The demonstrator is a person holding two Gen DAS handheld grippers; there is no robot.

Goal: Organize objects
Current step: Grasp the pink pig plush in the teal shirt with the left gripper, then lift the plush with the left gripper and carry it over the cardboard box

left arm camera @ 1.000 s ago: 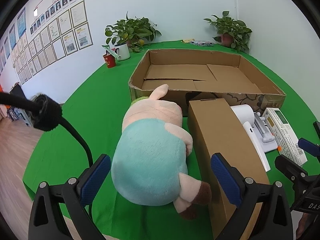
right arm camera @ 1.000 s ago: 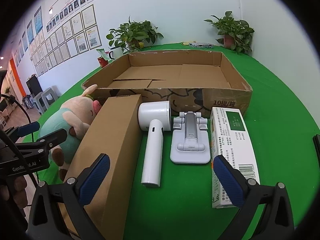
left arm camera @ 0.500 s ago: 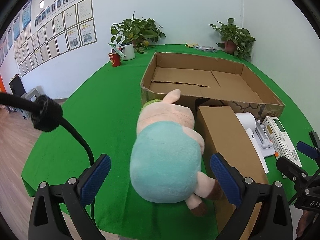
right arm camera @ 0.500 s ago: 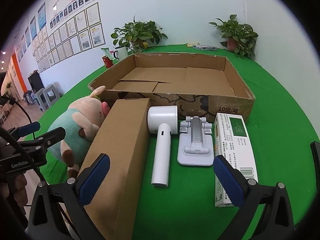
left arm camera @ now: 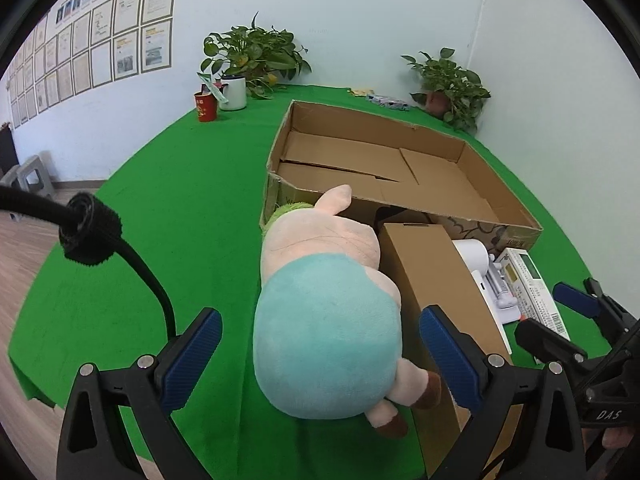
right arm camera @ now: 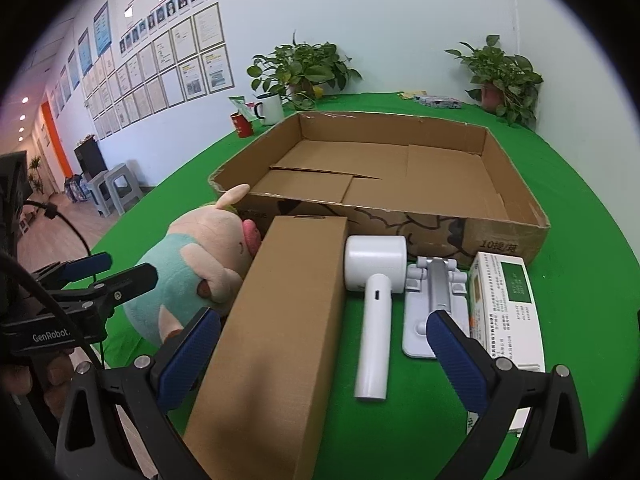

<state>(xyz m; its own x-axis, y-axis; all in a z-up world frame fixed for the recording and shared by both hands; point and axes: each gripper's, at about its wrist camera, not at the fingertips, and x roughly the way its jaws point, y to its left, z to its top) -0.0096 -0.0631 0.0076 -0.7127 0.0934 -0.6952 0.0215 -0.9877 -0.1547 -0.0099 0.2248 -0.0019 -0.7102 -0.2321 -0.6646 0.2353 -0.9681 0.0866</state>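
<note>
Pink plush pig in a teal shirt [left arm camera: 326,320] lies on the green table cloth [left arm camera: 180,208], long axis running 6 to 12 o'clock in the left wrist view, head at 12 touching the front wall of the wide open cardboard tray [left arm camera: 400,164], rump and legs toward the camera. The left gripper [left arm camera: 320,354] is spread wide, jaws either side of the rump, not gripping. The right gripper [right arm camera: 320,354] is also released, above the long brown cardboard box [right arm camera: 276,336] and white handheld device [right arm camera: 374,300], with a white folding stand [right arm camera: 430,308] and green-white carton [right arm camera: 506,312] at 3 o'clock.
</note>
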